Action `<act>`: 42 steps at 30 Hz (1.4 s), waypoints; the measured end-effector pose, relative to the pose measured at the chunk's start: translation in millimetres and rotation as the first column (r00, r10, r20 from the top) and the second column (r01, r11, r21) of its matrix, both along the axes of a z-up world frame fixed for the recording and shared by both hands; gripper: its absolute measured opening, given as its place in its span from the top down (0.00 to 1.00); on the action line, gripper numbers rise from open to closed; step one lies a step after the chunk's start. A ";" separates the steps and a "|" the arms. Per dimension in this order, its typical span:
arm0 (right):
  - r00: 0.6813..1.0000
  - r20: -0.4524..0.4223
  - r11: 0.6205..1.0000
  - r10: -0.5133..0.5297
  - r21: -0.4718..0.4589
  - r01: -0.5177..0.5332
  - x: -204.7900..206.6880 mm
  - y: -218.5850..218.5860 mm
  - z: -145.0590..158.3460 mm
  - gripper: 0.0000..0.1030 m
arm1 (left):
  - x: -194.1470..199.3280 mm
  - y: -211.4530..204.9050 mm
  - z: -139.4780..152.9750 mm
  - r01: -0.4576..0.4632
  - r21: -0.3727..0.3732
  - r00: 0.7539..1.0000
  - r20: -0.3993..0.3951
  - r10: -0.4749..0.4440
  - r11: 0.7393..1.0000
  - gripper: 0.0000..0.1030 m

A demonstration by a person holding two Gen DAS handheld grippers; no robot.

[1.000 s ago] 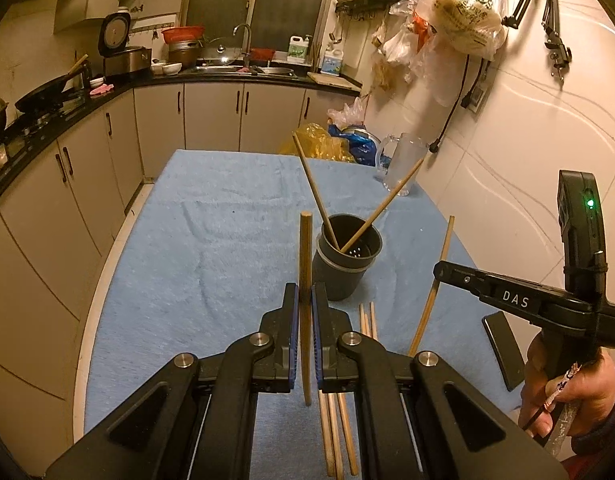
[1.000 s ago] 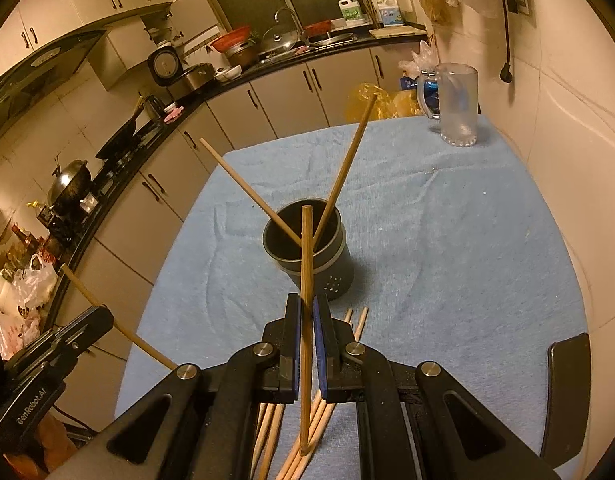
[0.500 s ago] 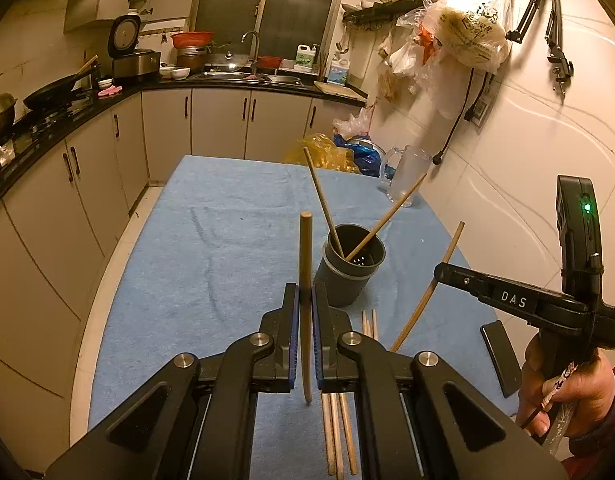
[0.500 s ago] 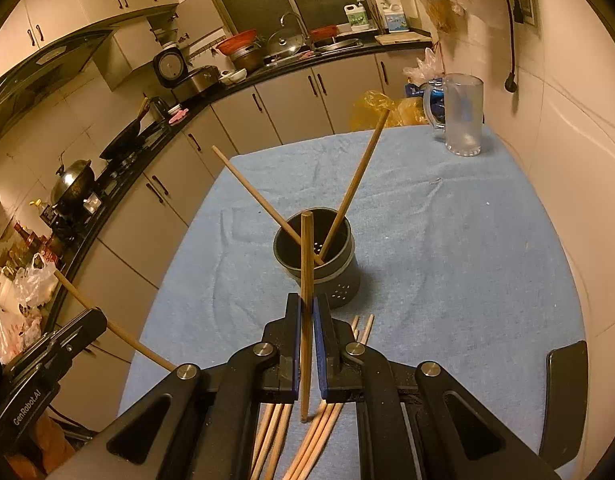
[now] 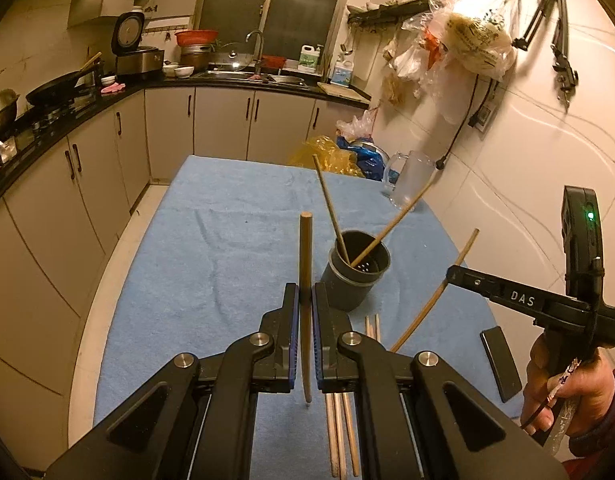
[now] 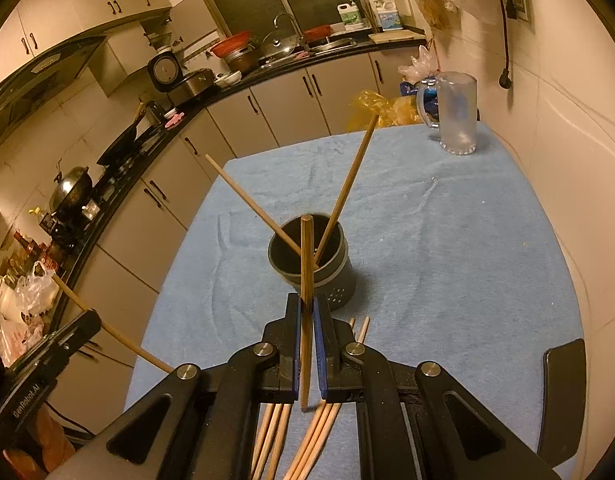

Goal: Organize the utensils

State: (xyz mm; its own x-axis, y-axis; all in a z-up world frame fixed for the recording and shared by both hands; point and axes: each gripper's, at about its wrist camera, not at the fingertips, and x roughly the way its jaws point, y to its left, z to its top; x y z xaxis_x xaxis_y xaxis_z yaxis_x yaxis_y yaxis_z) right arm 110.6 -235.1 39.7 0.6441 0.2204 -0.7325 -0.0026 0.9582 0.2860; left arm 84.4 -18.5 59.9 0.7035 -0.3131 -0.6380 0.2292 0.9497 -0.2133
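At frame centre, I had each claw clenched on one chopstick, left claw (image 5: 306,322) and right claw (image 6: 306,330), above the blue-clothed counter (image 5: 211,248). The holder (image 6: 311,260) stood mid-frame with two sticks crossed inside. Those leaning sticks could deflect mine, or a nudge might tip the holder.

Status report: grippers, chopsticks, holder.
Left gripper and right gripper each shut on a chopstick. Holder holds two. More loose on cloth. Path clear.
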 end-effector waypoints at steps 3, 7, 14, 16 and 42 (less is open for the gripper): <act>1.000 -0.001 1.000 -0.008 0.010 0.008 2.1 -2.3 1.9 0.94 | 2.6 3.6 -0.6 -0.012 -0.002 1.000 -0.005 0.012 1.000 0.94; 1.000 0.013 1.000 -0.014 0.014 0.014 1.8 -3.5 7.9 0.94 | 2.6 6.2 3.2 -0.019 -0.006 1.000 0.005 0.019 1.000 0.94; 0.999 0.025 1.000 -0.021 0.022 0.021 -1.3 -8.5 13.5 0.94 | -1.1 9.2 8.4 -0.022 -0.006 1.000 0.014 0.022 1.000 0.94; 0.999 0.038 1.000 -0.023 0.019 0.022 -4.6 -9.9 16.1 0.94 | -2.0 11.5 9.4 -0.026 -0.012 1.000 0.012 0.026 1.000 0.94; 0.991 0.126 0.993 -0.052 0.111 0.038 -20.2 -30.8 71.3 0.94 | 13.5 4.2 50.5 0.034 -0.021 0.996 0.083 -0.033 0.999 0.94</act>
